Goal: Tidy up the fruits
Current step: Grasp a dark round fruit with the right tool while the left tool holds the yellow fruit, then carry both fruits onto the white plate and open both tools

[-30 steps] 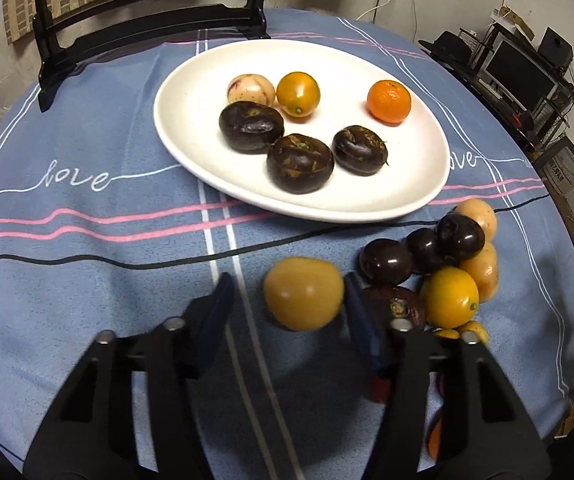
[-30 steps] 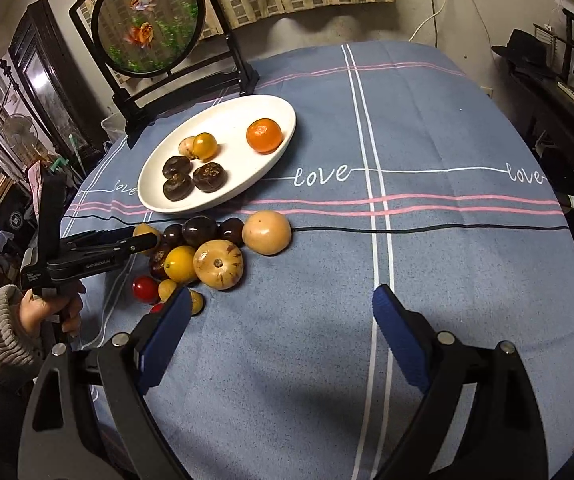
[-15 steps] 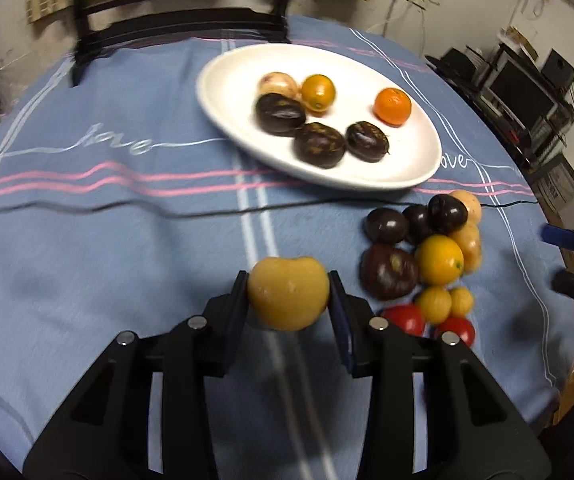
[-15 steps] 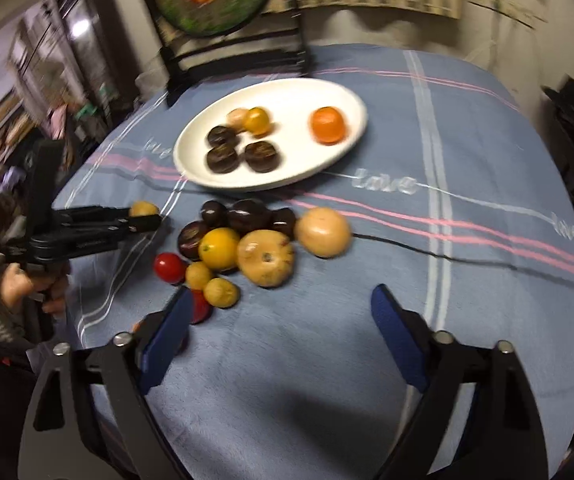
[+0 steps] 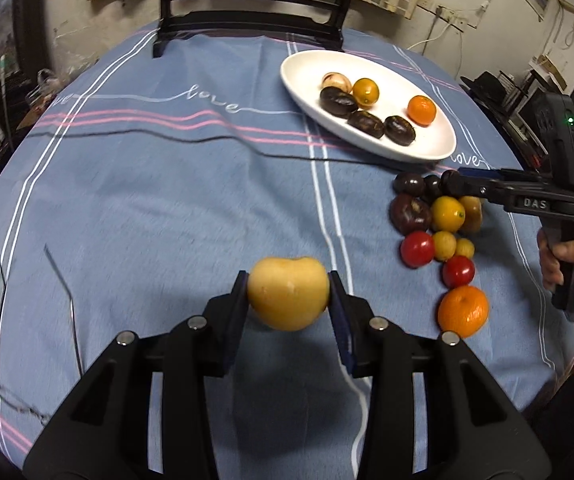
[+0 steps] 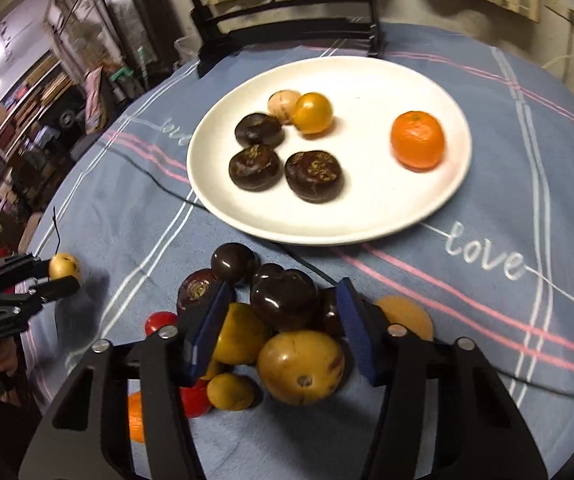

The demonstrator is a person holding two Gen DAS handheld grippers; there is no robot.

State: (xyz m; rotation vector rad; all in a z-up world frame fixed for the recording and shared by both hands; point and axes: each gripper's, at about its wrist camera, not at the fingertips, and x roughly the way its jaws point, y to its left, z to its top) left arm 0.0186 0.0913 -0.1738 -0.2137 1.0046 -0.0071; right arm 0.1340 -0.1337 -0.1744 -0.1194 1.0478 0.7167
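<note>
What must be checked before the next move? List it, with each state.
1. Left hand-held gripper clamped on the yellow fruit: ok.
2. Yellow fruit lifted off the blue tablecloth: ok.
3. Bare space on the white plate for more fruit: ok.
4. Right hand-held gripper around the dark purple fruit, jaws closing: ok.
5. Its pads pressing that fruit: cannot tell.
6. Neighbouring fruits clear of its fingers: not ok.

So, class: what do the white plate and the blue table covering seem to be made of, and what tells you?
White plate: probably glazed ceramic, perhaps melamine; smooth, evenly white, faintly glossy rim. Blue table covering: woven or brushed fabric; matt, slightly fuzzy surface with stitched-looking stripes and lettering.
</note>
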